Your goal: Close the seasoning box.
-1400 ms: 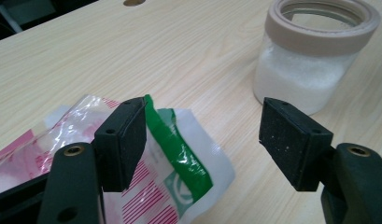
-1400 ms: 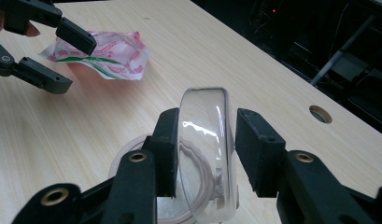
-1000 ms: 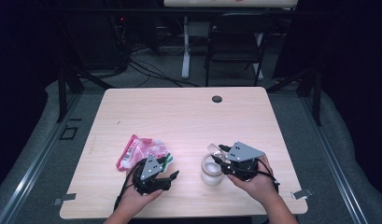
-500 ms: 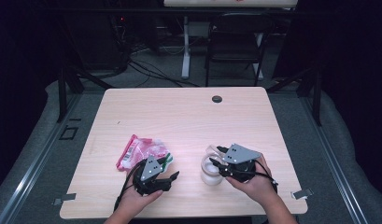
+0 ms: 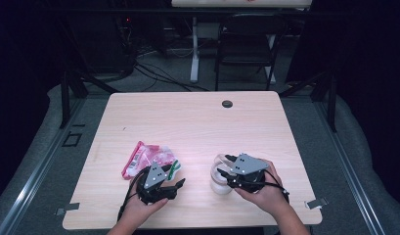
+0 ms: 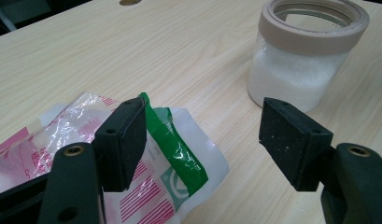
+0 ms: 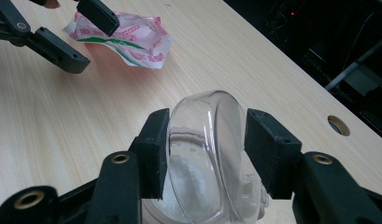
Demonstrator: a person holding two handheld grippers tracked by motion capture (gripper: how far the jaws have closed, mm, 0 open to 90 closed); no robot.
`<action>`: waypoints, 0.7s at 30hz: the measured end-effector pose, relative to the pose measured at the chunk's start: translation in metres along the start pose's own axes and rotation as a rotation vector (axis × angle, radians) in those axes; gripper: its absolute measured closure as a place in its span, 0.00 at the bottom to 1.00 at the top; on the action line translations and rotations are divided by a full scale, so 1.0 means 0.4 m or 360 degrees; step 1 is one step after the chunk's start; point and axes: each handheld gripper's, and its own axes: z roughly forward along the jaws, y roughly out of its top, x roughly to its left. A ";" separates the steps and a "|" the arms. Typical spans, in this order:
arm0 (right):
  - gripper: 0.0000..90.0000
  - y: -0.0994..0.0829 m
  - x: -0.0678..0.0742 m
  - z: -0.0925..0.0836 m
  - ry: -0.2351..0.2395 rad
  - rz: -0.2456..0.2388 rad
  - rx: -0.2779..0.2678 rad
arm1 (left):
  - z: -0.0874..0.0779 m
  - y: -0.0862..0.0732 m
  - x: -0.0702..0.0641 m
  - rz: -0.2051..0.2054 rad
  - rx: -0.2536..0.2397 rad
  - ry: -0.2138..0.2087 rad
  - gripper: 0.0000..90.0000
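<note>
A clear jar [image 5: 219, 185] with a beige rim, open and part full of white granules [image 6: 300, 60], stands on the wooden table [image 5: 197, 127] near its front edge. My right gripper [image 5: 223, 169] is shut on a clear round lid [image 7: 202, 154], held on edge just above the jar's mouth [image 7: 188, 179]. A pink, white and green plastic packet [image 5: 148, 157] lies flat to the jar's left. My left gripper [image 5: 174, 175] is open with nothing between its jaws, its left pad over the packet's green corner [image 6: 170, 140]. The left gripper [image 7: 97, 44] also shows open in the right gripper view.
A round cable hole [image 5: 227, 104] sits near the table's far edge. A dark chair [image 5: 246, 44] and a desk leg with cables stand on the floor beyond it. Bare tabletop stretches between the packet and the far edge.
My right gripper has shifted slightly left with the lid, closer over the jar. The left gripper and the packet have stayed put.
</note>
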 end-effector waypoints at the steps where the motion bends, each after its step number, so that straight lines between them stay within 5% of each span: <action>1: 0.56 0.000 0.000 0.000 -0.0001 -0.0001 0.0000 | 0.000 0.000 0.000 -0.0003 0.0000 -0.0001 0.36; 21: 0.56 0.000 0.001 0.002 0.0002 0.0003 0.0000 | -0.002 0.000 0.005 -0.0012 -0.0004 0.0000 0.36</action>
